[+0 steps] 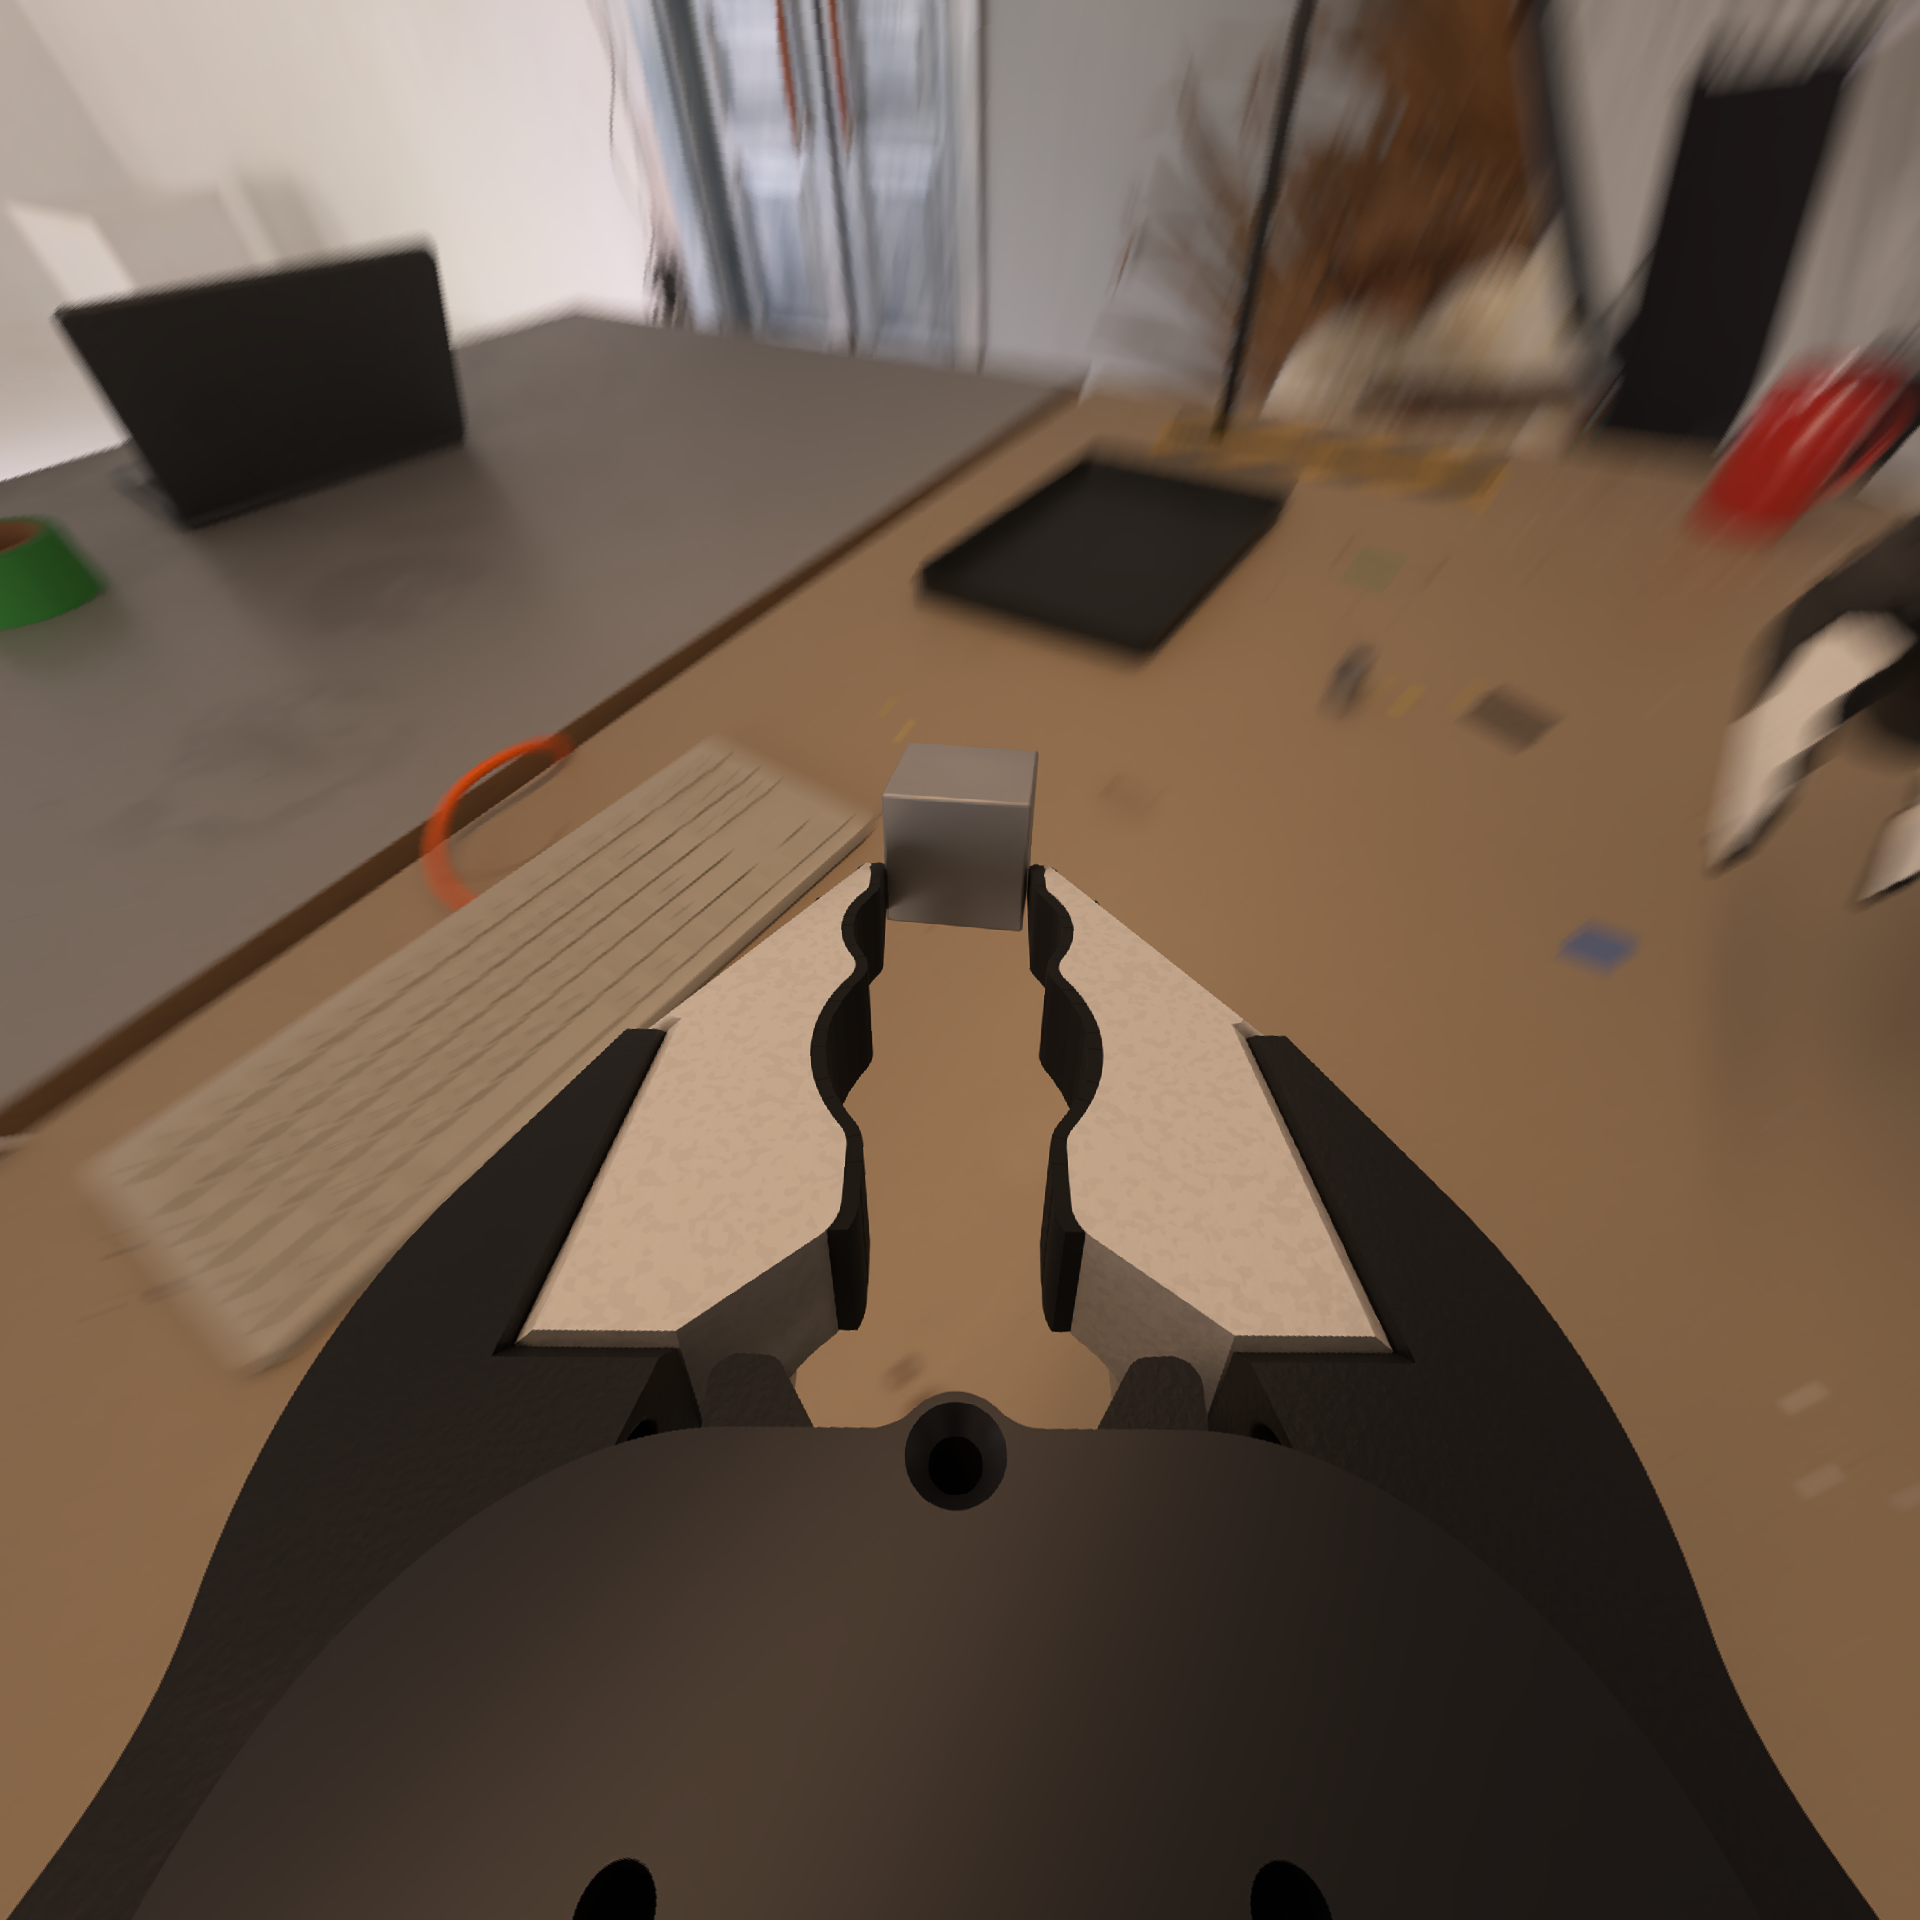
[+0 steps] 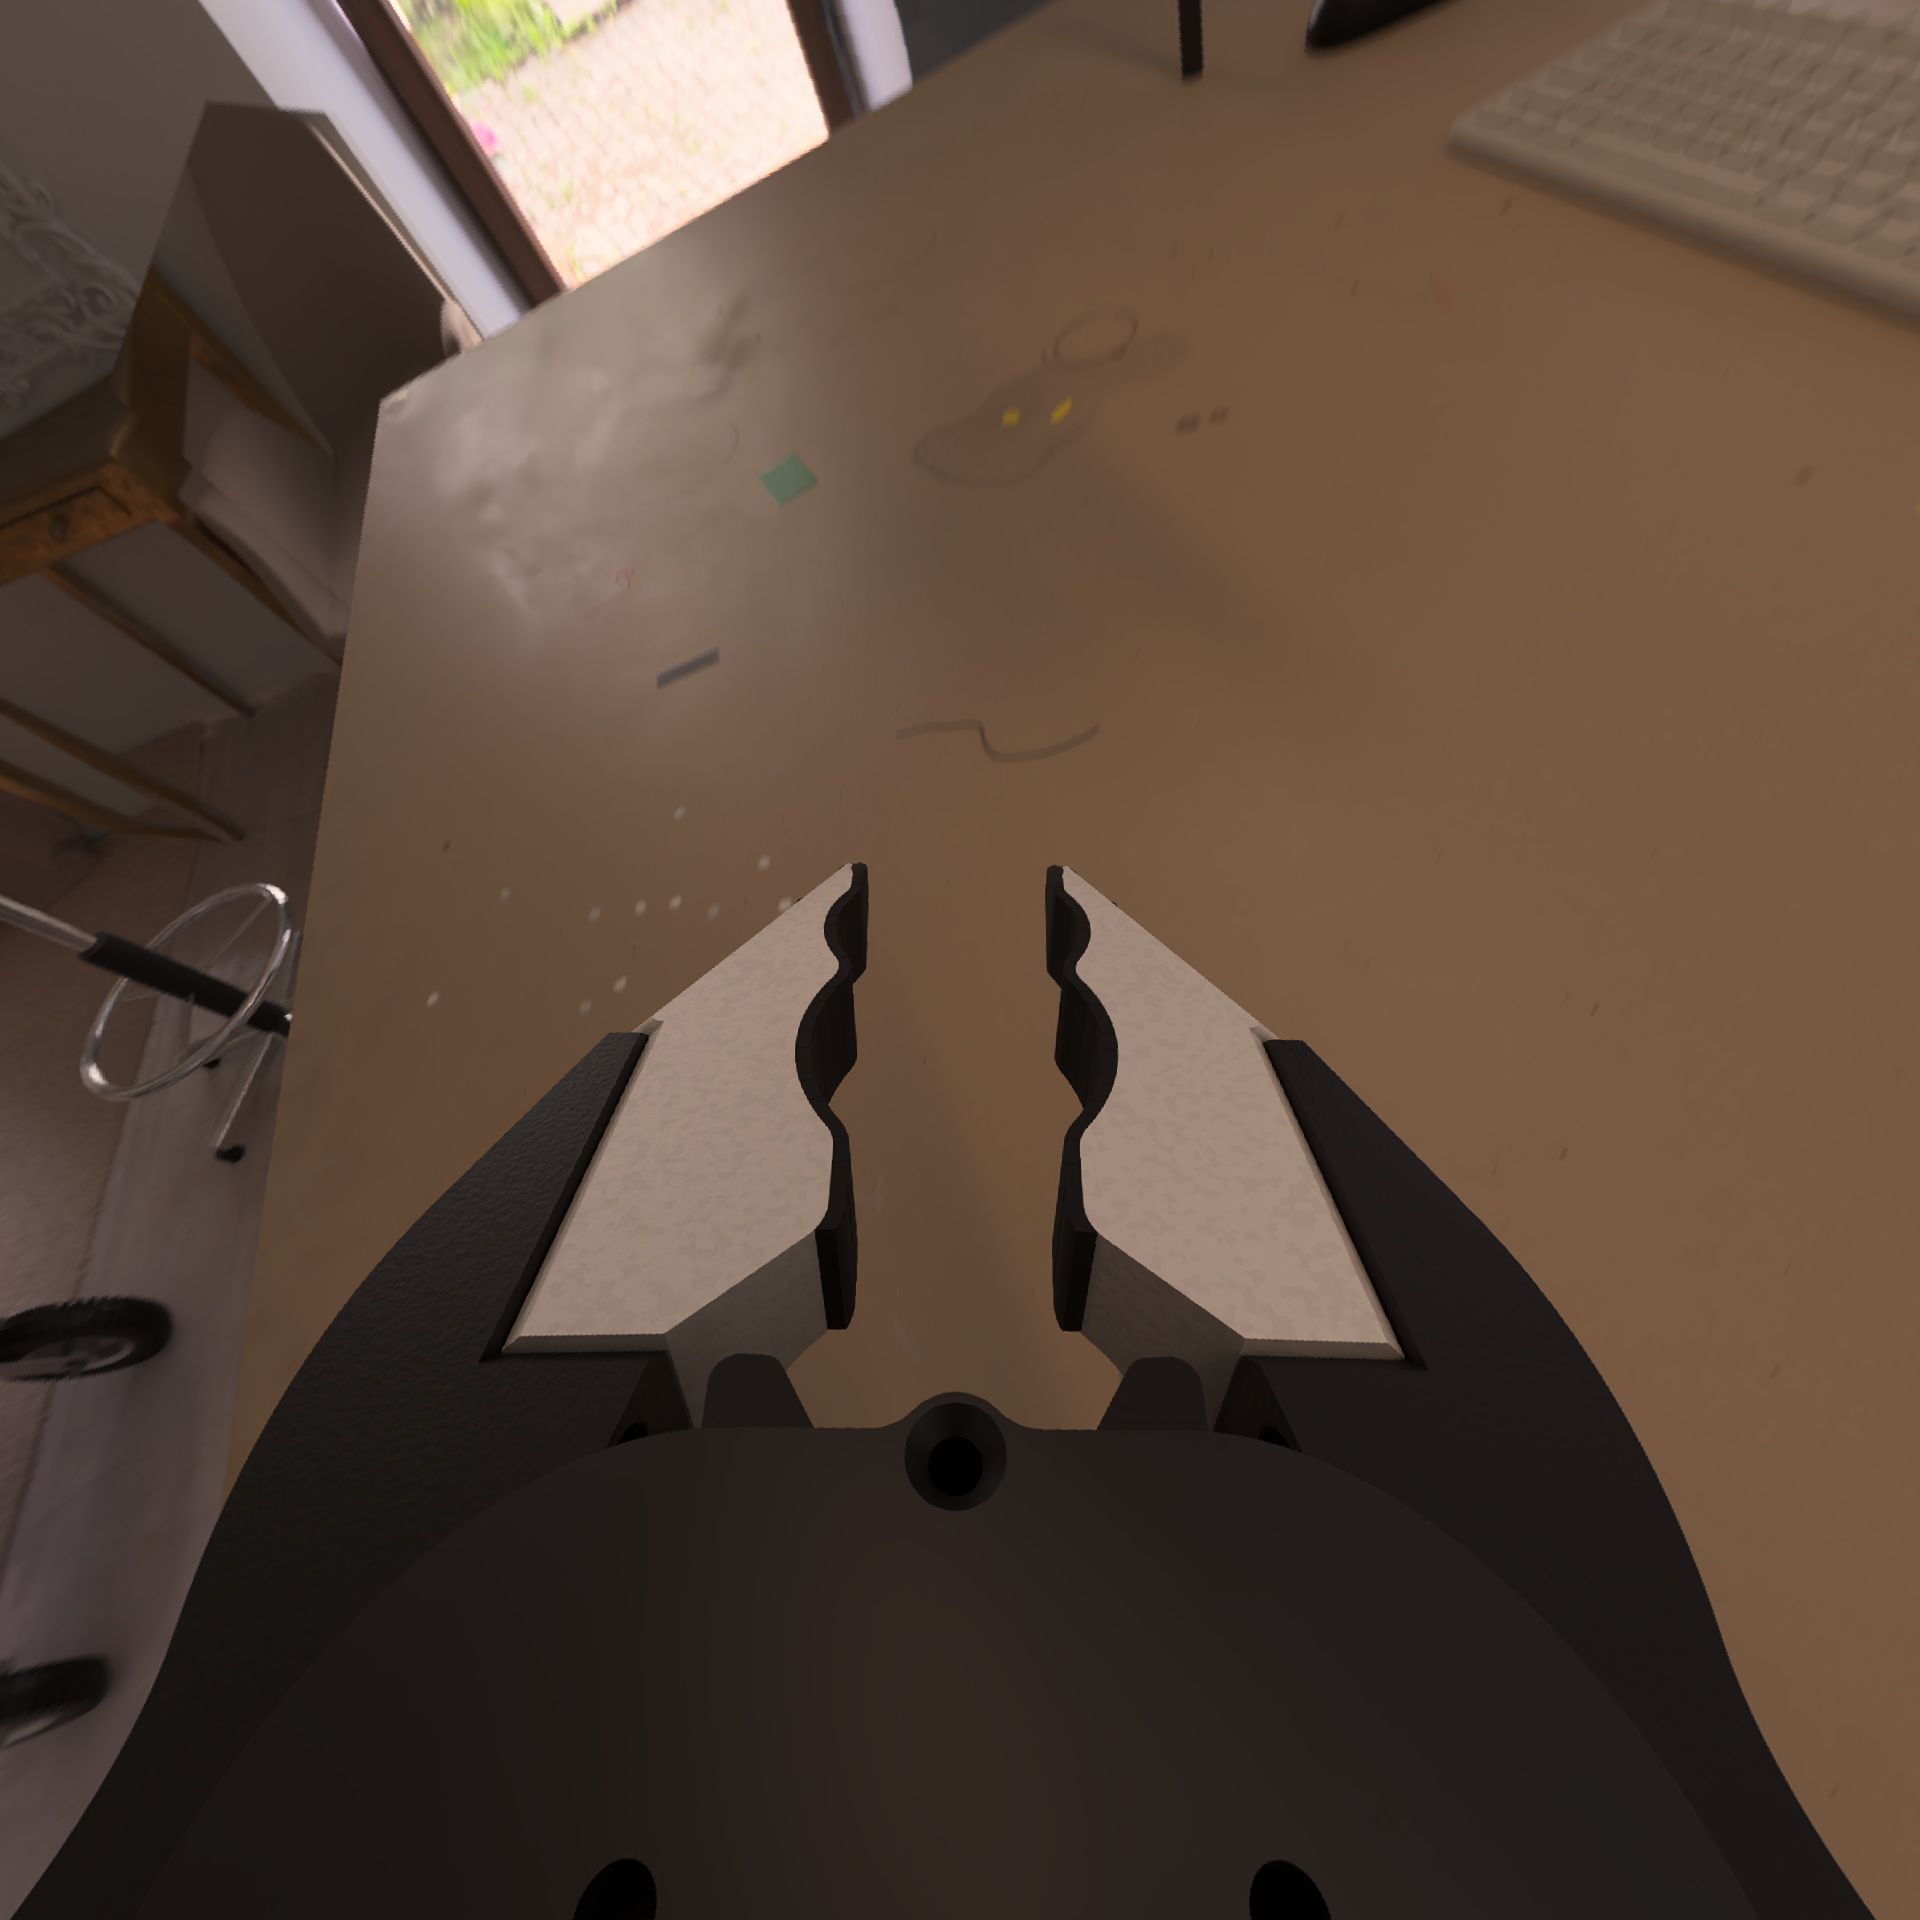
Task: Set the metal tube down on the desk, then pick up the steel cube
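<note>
The left claw [image 1: 956, 883] grips the steel cube [image 1: 958, 847] at its fingertips, near the keyboard [image 1: 468, 1029]. The right claw [image 2: 956, 883] is apart, holding nothing, over bare worktop [image 2: 1351, 831] near its left edge.

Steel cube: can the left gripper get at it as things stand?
Probably yes, it already has: the steel cube sits between the left gripper fingertips, apparently pinched, with nothing in the way.
</note>
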You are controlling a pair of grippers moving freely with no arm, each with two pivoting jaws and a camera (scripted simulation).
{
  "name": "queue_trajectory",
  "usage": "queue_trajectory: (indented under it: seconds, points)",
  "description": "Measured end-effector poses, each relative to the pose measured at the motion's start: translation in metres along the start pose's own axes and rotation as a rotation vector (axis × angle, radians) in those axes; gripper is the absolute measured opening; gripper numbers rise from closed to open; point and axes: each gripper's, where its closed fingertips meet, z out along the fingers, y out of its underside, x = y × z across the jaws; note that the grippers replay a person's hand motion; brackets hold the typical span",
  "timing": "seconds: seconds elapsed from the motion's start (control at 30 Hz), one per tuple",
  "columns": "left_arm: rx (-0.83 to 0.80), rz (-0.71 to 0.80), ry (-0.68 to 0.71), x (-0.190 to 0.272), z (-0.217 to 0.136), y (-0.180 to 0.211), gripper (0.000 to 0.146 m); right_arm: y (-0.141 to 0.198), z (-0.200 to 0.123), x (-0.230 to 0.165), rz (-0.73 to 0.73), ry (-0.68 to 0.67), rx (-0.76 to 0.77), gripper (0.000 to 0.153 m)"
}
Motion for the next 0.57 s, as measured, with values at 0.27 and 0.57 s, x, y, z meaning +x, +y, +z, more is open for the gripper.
queue_trajectory:
  seconds: [0.27,0.57]
  points:
    - [0.245,-0.343,0.39,0.181,0.05,0.002,0.027,-0.045,0.008,0.006,0.063,-0.018,0.359,0.039]
    - [0.121,-0.493,0.572,0.251,0.104,0.078,0.027,-0.019,-0.005,0.03,0.244,-0.109,0.466,0.031]
